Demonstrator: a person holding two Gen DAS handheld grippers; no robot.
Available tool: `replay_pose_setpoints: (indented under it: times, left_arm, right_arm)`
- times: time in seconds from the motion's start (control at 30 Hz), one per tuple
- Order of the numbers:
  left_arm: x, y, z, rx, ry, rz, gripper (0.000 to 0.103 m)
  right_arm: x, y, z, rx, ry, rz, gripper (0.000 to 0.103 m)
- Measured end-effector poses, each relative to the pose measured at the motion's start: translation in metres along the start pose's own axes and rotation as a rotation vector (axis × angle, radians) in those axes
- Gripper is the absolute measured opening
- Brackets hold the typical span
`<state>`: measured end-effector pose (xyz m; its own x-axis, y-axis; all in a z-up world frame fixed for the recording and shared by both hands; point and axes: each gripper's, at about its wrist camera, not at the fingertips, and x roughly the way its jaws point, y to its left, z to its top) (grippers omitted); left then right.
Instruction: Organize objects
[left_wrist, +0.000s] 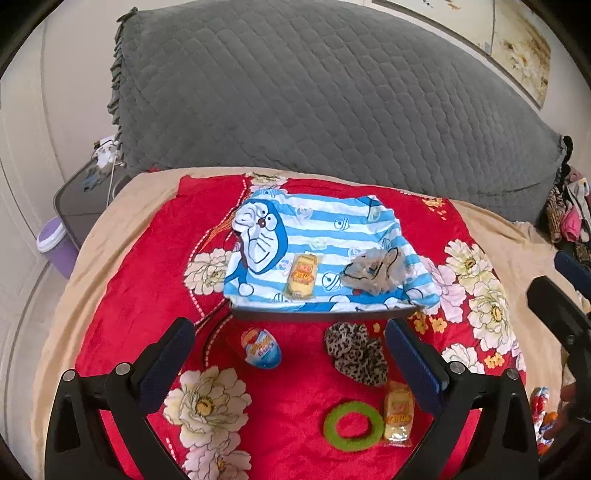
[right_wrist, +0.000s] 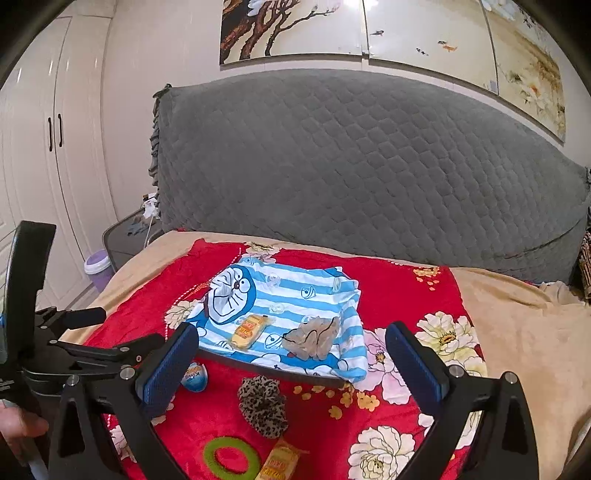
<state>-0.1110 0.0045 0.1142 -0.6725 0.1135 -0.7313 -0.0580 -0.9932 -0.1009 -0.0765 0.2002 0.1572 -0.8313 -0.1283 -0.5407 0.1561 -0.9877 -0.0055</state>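
A bed (left_wrist: 122, 236) with a tan sheet carried a red flowered blanket (left_wrist: 147, 266). On the blanket lay a tray (left_wrist: 314, 315) draped with a blue striped cartoon cloth (left_wrist: 332, 225), and nearer the camera a blue egg-shaped toy (left_wrist: 261, 348), a leopard-print scrunchie (left_wrist: 356, 352), a green ring (left_wrist: 352, 425) and a yellow snack packet (left_wrist: 398, 413) just beside the ring.

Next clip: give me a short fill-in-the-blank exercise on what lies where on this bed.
1. The green ring lies on the ____ floral blanket.
2. On the striped Doraemon cloth, beside the grey scrunchie, lies a yellow ____.
3. The leopard-print scrunchie lies between the cloth and the green ____.
4. Both hand-held grippers, left and right, are ____.

Missing words: red; snack packet; ring; open
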Motion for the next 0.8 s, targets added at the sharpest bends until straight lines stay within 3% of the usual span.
replay_pose_setpoints:
  times: [0.43, 0.8]
  left_arm:
    - [-0.003, 0.007, -0.044, -0.003, 0.060, 0.023, 0.103]
    - [-0.001, 0.025, -0.069, -0.015, 0.100, 0.056, 0.103]
  right_arm:
    - [-0.027, 0.003, -0.013, -0.001, 0.000, -0.013, 0.102]
    - [-0.025, 0.013, -0.046, -0.043, 0.069, -0.008, 0.102]
